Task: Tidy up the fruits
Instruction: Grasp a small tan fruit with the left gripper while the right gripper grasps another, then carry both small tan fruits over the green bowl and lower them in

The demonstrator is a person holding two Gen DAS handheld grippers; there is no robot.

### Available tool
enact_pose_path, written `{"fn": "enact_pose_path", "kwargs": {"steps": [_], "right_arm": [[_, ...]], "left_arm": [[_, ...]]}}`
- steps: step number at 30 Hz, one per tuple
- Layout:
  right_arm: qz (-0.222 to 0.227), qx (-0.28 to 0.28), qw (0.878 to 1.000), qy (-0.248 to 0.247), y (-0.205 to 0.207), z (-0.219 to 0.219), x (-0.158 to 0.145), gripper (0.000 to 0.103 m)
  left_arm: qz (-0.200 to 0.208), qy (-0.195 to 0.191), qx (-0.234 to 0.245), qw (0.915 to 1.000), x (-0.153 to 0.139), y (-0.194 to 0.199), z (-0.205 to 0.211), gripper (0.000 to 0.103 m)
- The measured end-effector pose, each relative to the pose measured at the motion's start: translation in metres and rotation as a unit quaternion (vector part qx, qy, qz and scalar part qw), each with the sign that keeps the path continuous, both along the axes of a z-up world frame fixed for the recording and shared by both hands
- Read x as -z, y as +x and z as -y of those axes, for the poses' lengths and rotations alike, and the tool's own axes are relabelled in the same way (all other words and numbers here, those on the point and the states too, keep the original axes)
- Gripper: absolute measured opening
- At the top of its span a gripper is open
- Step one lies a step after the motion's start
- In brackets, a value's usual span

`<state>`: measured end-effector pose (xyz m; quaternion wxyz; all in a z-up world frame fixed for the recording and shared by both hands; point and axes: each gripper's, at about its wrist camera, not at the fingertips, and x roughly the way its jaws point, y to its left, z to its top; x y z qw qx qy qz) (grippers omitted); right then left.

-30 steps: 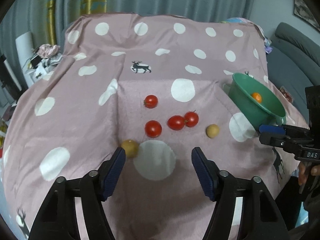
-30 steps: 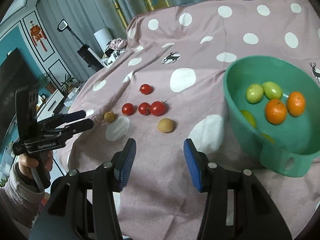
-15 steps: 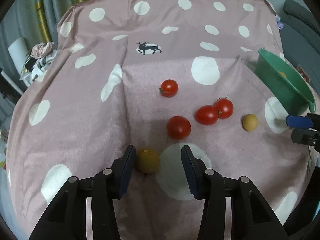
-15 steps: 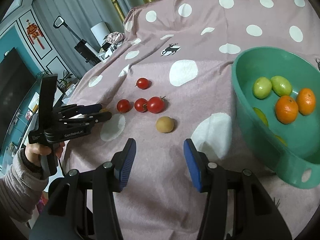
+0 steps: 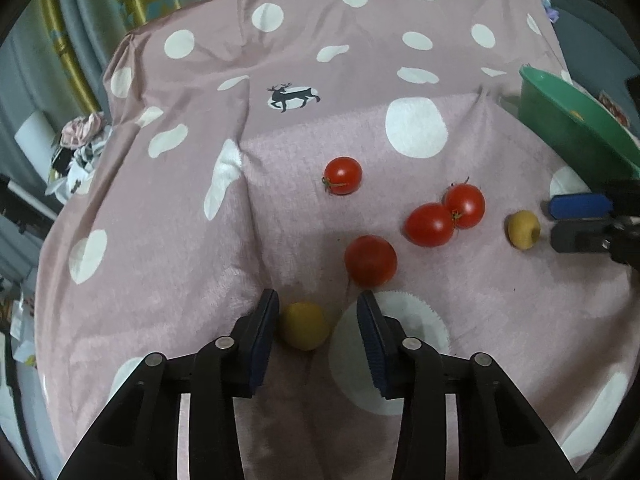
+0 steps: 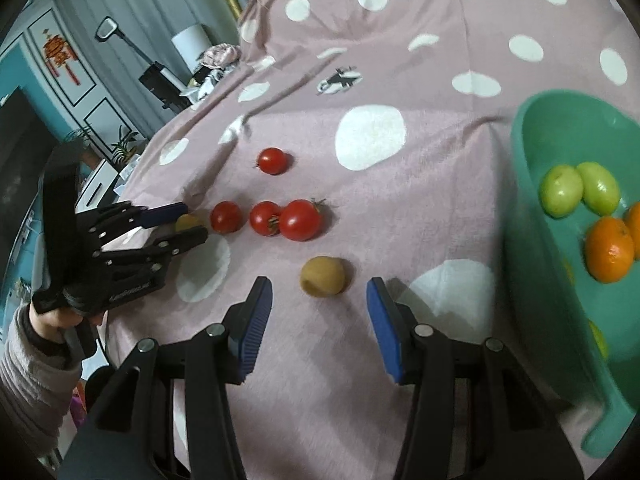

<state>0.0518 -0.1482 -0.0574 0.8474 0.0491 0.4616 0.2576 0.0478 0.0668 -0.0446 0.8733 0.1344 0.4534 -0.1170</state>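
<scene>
Several red tomatoes (image 5: 371, 260) lie on the pink dotted cloth. A small yellow-brown fruit (image 5: 305, 325) sits between the fingers of my open left gripper (image 5: 318, 312), close to the left pad. In the right wrist view that gripper (image 6: 188, 222) straddles the same fruit (image 6: 188, 222). A second tan fruit (image 6: 322, 276) lies just ahead of my open right gripper (image 6: 320, 292); it also shows in the left wrist view (image 5: 523, 229). The green bowl (image 6: 532, 240) at right holds oranges (image 6: 610, 249) and green fruits (image 6: 562, 190).
The cloth-covered table (image 5: 280, 60) drops off at its left and near edges. A white cylinder (image 6: 191, 42) and clutter stand beyond the far left edge. The bowl's rim (image 5: 576, 120) is at the right in the left wrist view.
My left gripper has moved forward and down around the yellow-brown fruit and its fingers have narrowed. My right gripper has moved closer to the tan fruit.
</scene>
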Motion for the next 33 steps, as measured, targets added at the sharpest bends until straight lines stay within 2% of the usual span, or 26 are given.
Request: {"fn": "enact_pose_path", "kwargs": {"steps": [4, 8, 15, 19, 22, 25, 33], "right_arm": [[-0.001, -0.014, 1.0, -0.009, 0.005, -0.008, 0.0, 0.049], [0.002, -0.024, 0.999, -0.031, 0.009, -0.019, 0.005, 0.048], [-0.011, -0.04, 0.998, -0.037, 0.016, -0.026, 0.012, 0.04], [-0.014, -0.04, 0.998, -0.045, 0.019, -0.028, 0.011, 0.032], [-0.016, -0.04, 0.998, -0.043, 0.021, -0.027, 0.012, 0.028], [-0.019, -0.04, 0.999, -0.027, 0.02, -0.024, 0.013, 0.028], [0.013, -0.049, 0.998, -0.032, -0.011, -0.022, 0.006, 0.028]], "left_arm": [[-0.006, 0.008, 0.016, 0.9998, -0.001, 0.003, -0.006, 0.028], [-0.006, 0.018, 0.022, 0.9996, 0.0, 0.004, -0.004, 0.028], [-0.003, 0.031, 0.034, 0.9989, 0.002, -0.001, -0.002, 0.028], [-0.005, 0.066, 0.064, 0.9958, 0.007, -0.005, 0.009, 0.028], [-0.02, 0.051, 0.061, 0.9966, 0.01, -0.002, 0.008, 0.028], [-0.015, 0.042, 0.051, 0.9977, 0.009, -0.002, 0.007, 0.027], [-0.024, -0.04, 0.011, 0.9989, 0.004, -0.008, -0.001, 0.027]]}}
